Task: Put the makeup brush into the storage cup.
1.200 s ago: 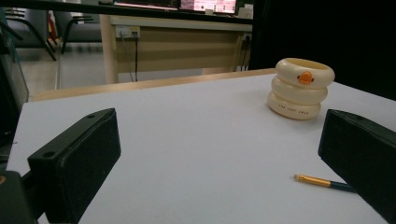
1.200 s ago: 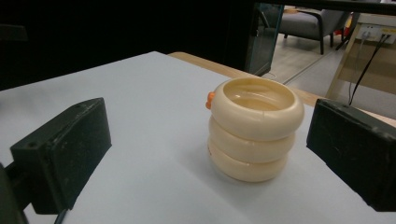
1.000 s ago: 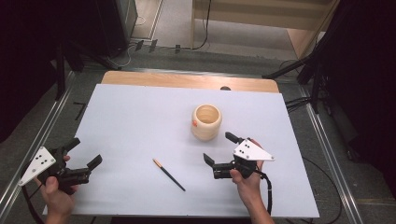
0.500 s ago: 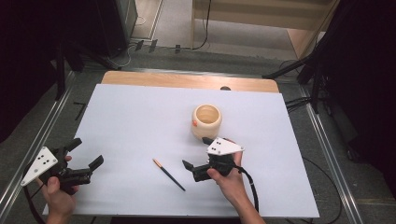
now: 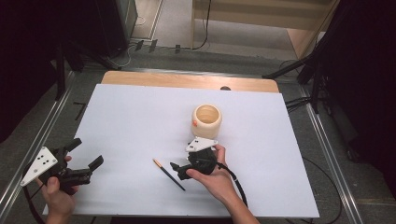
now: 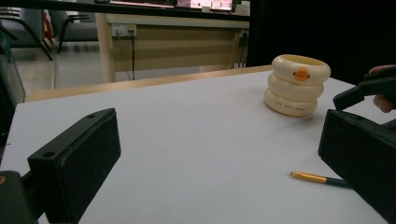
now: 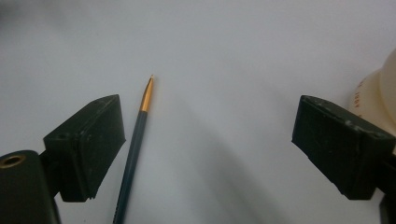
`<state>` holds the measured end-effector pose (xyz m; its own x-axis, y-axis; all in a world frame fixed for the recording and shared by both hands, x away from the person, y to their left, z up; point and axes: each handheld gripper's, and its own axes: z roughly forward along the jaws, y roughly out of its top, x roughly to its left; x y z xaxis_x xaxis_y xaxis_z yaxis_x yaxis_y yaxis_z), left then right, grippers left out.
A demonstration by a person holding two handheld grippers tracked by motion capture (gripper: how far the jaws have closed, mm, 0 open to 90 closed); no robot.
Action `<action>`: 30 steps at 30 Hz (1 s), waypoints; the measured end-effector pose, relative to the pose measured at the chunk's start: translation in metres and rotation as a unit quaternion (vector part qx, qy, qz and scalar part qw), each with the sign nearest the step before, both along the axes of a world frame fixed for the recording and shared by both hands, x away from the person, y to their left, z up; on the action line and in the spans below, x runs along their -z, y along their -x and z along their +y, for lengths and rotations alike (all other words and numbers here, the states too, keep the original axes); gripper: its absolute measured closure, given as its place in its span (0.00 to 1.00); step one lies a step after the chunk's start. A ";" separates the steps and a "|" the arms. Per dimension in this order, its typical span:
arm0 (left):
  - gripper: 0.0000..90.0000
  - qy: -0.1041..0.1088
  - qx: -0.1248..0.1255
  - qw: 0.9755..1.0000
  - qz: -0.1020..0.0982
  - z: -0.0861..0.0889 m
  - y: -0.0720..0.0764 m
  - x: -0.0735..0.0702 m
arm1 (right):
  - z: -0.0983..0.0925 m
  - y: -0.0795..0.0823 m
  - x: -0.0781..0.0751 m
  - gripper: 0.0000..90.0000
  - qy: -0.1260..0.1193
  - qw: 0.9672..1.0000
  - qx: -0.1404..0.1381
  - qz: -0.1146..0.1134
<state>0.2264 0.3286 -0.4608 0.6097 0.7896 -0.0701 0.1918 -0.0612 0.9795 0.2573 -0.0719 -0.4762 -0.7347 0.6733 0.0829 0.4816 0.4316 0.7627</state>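
Observation:
A dark pen with a gold tip (image 5: 168, 174) lies on the white table sheet (image 5: 130, 121), in front and to the left of a cream ringed cup with a duck face (image 5: 207, 120). My right gripper (image 5: 177, 171) points left at the pen's near end. In the right gripper view the pen (image 7: 135, 149) lies between the jaws, close to the left one and untouched. That gripper (image 7: 212, 135) is open, and its jaws have just been closing slightly. My left gripper (image 5: 86, 152) is open at the table's front left. Its own view looks past its jaws (image 6: 217, 154) at the pen (image 6: 317, 178) and cup (image 6: 296, 91).
A wooden strip (image 5: 187, 80) runs along the table's far edge. Metal rails (image 5: 327, 154) border both sides. The sheet is bare on its left half and to the right of the cup. The right gripper's cable (image 5: 238, 186) trails back along the forearm.
My right gripper has moved left and slightly down, from the space right of the cup's front to the pen's near end. The left gripper has stayed in place.

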 end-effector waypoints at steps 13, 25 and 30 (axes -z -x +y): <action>0.00 0.000 0.000 1.000 0.003 -0.001 -0.001 0.001 | 0.027 -0.003 0.010 0.16 0.055 0.997 0.002 0.045; 0.00 0.000 0.002 1.000 0.003 -0.002 -0.001 0.001 | 0.046 -0.003 0.008 0.36 0.111 0.992 -0.024 0.061; 0.00 0.001 0.000 1.000 0.003 -0.001 -0.001 0.001 | 0.052 -0.005 0.004 0.41 0.124 0.989 -0.030 0.077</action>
<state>0.2274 0.3273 -0.4620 0.6099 0.7888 -0.0758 0.1974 -0.0587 0.9786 0.2627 -0.0195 -0.4805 -0.7652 0.6429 0.0342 0.5518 0.6275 0.5493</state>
